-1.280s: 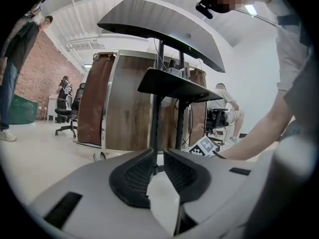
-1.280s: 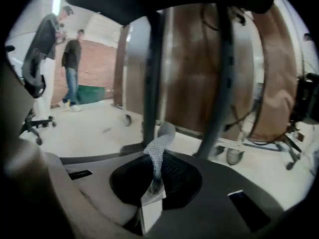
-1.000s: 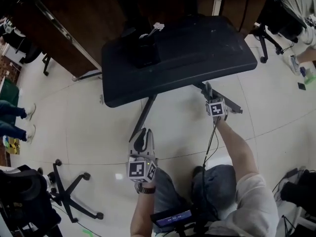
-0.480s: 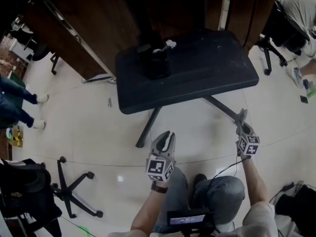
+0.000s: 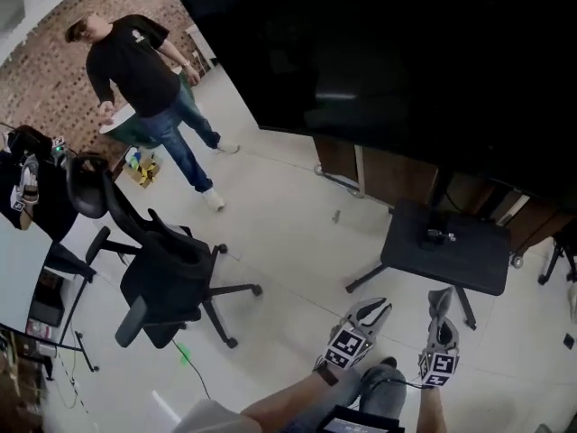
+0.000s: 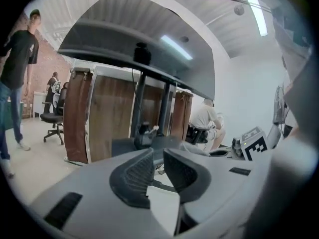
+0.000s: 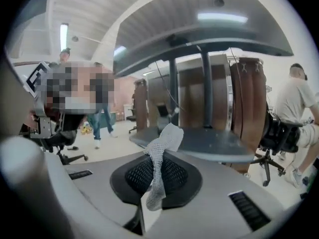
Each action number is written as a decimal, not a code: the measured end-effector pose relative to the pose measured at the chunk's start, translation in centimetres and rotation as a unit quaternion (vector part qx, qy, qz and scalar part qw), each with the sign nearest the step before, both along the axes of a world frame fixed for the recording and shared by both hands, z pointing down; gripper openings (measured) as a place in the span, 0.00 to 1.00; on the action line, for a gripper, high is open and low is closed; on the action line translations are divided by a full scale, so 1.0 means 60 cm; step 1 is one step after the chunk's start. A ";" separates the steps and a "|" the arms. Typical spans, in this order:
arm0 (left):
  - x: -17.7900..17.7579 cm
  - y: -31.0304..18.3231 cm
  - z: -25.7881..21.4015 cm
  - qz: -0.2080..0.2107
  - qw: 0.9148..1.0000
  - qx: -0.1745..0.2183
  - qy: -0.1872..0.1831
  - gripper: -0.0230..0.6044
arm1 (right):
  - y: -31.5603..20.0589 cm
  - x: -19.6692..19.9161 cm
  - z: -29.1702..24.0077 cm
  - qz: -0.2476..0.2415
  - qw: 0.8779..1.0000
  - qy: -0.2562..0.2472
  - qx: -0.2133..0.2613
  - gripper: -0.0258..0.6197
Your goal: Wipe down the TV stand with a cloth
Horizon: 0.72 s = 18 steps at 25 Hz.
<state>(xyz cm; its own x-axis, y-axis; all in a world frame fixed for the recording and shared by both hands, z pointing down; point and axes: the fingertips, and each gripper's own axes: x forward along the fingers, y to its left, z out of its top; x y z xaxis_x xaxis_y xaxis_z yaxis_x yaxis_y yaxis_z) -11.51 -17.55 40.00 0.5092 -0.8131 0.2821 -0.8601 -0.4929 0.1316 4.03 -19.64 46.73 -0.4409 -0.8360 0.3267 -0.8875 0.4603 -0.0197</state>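
Right gripper (image 5: 440,307) is clamped on a grey mesh cloth (image 7: 160,156), just short of the near edge of the TV stand (image 5: 469,262) base. Left gripper (image 5: 373,312), jaws slightly apart and empty, hangs beside it over bare floor (image 5: 288,242). An office chair (image 5: 167,278) stands well left.

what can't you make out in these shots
- Head view: the small item on the TV stand base is too small to identify.
- Head view: the TV is cut off by the top edge.
- Right gripper view: the part of the cloth clamped in the right gripper is hidden by its jaws.
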 end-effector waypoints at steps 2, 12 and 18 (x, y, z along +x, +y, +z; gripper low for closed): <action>-0.029 0.045 -0.147 -0.009 1.000 0.008 0.004 0.16 | 0.047 -0.043 -0.165 -0.014 1.000 -0.005 0.013 0.08; -0.067 0.254 -0.655 0.003 0.996 0.095 0.000 0.16 | 0.255 -0.088 -0.725 0.014 0.996 -0.038 0.077 0.08; 0.014 0.314 -0.732 0.002 0.991 0.135 0.019 0.16 | 0.339 -0.040 -0.832 0.018 0.989 -0.051 0.135 0.08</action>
